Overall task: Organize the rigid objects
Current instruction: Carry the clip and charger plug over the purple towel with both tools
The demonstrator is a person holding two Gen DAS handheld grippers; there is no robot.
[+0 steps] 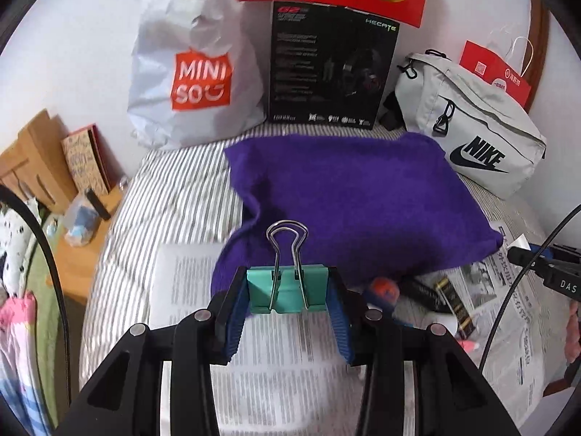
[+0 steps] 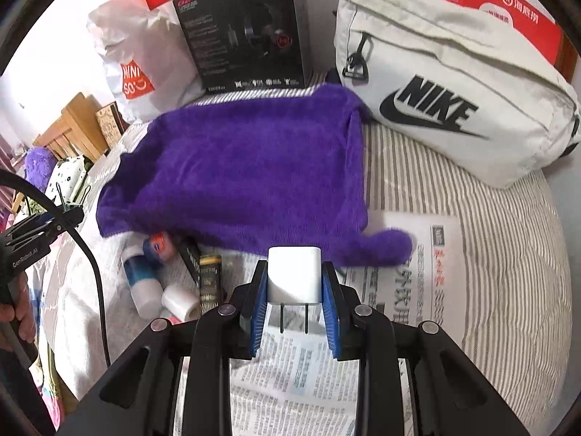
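Aloft, left tool (image 1: 288,290) grips binder clip (image 1: 287,290), right tool (image 2: 295,283) charger (image 2: 294,274), before towel's (image 2: 236,174) edge.

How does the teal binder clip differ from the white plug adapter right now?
The teal metal binder clip is coloured, with wire handles pointing away from the camera; the white plastic plug adapter is a plain rounded block, its two prongs pointing back toward the camera. The clip sits in the left hand-held gripper, the adapter in the right. Both are clamped above newspaper.
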